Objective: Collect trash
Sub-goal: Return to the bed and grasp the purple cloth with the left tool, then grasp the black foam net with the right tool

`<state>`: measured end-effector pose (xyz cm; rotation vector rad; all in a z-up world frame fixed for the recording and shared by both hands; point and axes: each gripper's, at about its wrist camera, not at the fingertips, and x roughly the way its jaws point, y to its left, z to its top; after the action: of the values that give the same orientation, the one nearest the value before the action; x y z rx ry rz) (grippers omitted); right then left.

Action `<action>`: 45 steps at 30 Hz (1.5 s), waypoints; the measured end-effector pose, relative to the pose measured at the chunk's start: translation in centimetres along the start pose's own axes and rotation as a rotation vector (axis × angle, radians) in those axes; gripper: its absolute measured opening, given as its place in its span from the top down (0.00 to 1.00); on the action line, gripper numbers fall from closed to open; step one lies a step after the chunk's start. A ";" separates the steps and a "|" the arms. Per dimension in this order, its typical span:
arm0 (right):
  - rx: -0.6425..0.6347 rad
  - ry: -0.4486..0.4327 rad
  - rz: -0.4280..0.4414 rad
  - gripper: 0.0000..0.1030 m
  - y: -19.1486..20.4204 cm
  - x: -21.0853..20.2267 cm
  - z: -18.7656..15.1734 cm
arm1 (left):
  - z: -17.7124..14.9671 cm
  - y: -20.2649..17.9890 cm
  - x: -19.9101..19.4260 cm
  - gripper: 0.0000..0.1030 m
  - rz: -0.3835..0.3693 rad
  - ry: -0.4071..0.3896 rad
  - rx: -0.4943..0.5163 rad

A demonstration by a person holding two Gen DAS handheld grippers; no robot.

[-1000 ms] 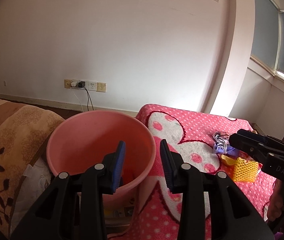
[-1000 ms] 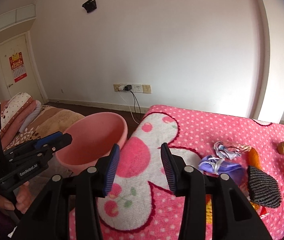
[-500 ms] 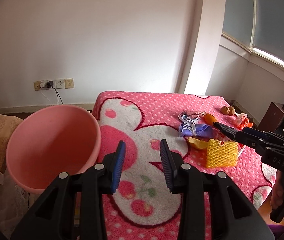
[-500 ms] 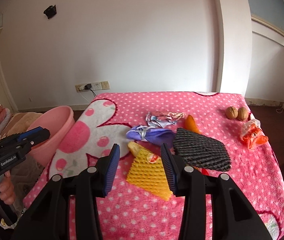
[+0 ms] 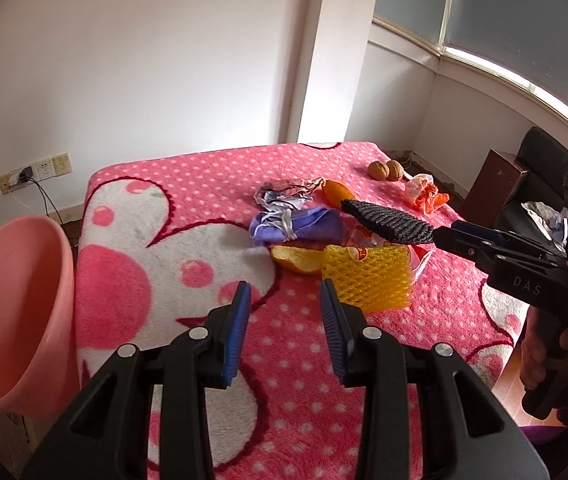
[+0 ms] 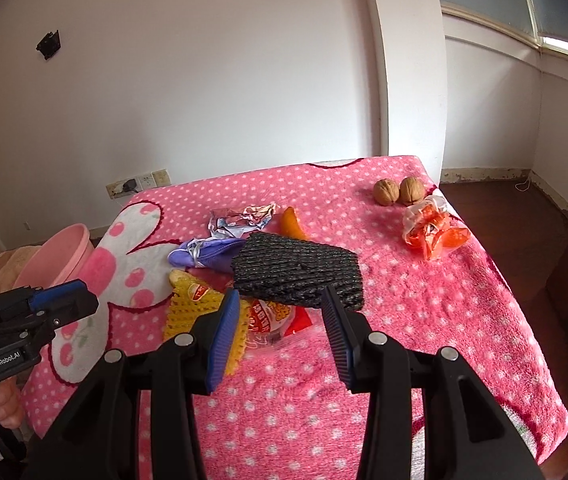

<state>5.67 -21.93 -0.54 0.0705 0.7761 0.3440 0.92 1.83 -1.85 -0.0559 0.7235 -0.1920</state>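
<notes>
Right wrist: black mesh pad [image 6: 298, 276] lies just beyond open fingers [image 6: 224, 336].

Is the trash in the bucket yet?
Not yet. Nothing looks done: purple wrapper, yellow net and orange peel lie on the blanket. Left gripper and right gripper are open, empty; the right one is at the black net. All must go into the pink bucket.
</notes>
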 end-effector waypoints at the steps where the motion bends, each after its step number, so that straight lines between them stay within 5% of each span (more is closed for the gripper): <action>1: 0.007 0.000 -0.001 0.59 -0.3 0.0 0.0 | 0.3 -0.2 0.3 0.65 0.000 0.004 0.009; 13: 0.040 0.009 0.009 0.59 -2.0 0.7 0.3 | 5.0 -1.9 6.4 0.65 -0.035 0.048 0.105; 25: 0.055 0.035 0.016 0.58 -3.0 1.5 0.7 | 5.7 -2.5 12.6 0.65 0.003 0.127 0.255; 36: -0.026 0.067 0.101 0.57 -1.1 2.6 1.1 | 6.5 -1.6 11.8 0.90 0.004 0.070 0.233; 45: -0.148 0.087 0.076 0.48 0.4 3.8 1.2 | 6.8 0.4 7.8 0.91 -0.020 0.021 0.092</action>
<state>8.93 -20.24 -2.22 -0.0546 0.8334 0.4781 11.21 0.63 -1.90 0.0268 0.7340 -0.2448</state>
